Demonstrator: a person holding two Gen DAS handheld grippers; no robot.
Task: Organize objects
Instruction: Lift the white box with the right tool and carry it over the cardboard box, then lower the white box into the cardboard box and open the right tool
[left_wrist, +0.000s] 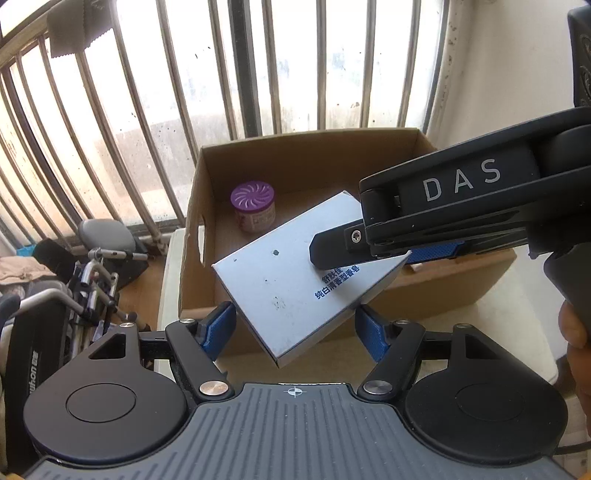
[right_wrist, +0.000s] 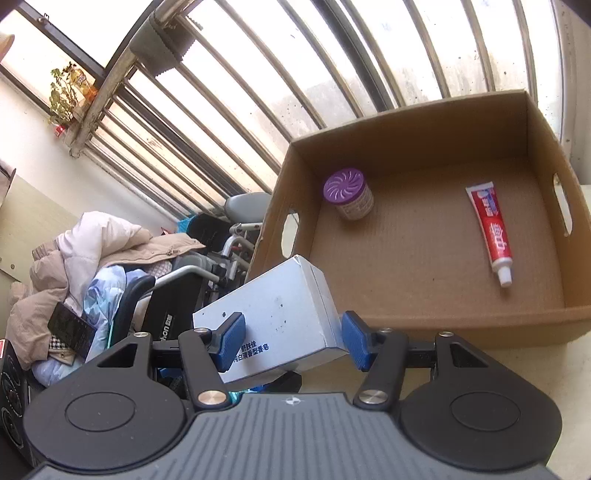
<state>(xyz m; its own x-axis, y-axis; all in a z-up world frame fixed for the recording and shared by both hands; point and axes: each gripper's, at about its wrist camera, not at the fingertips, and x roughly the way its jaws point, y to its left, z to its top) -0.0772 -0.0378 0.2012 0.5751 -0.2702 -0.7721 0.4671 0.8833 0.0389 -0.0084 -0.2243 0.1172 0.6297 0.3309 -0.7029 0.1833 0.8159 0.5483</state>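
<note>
My right gripper (right_wrist: 293, 338) is shut on a white soap box (right_wrist: 273, 317) with blue print, held tilted in the air by the near left corner of an open cardboard box (right_wrist: 443, 325). In the left wrist view the right gripper (left_wrist: 365, 254) clamps the soap box (left_wrist: 291, 273) from the right, above the cardboard box's (left_wrist: 195, 236) front wall. My left gripper (left_wrist: 295, 328) is open and empty, its blue pads either side of the soap box's near end, apart from it. Inside the cardboard box stand a purple-lidded jar (right_wrist: 349, 199) and a red toothpaste tube (right_wrist: 493, 236).
The cardboard box sits on a pale table top (left_wrist: 517, 325) before a barred window (left_wrist: 221, 74). To the left lie a wheelchair (left_wrist: 85, 288) and a pile of clothes (right_wrist: 85, 258). A white wall (left_wrist: 517, 66) is at right.
</note>
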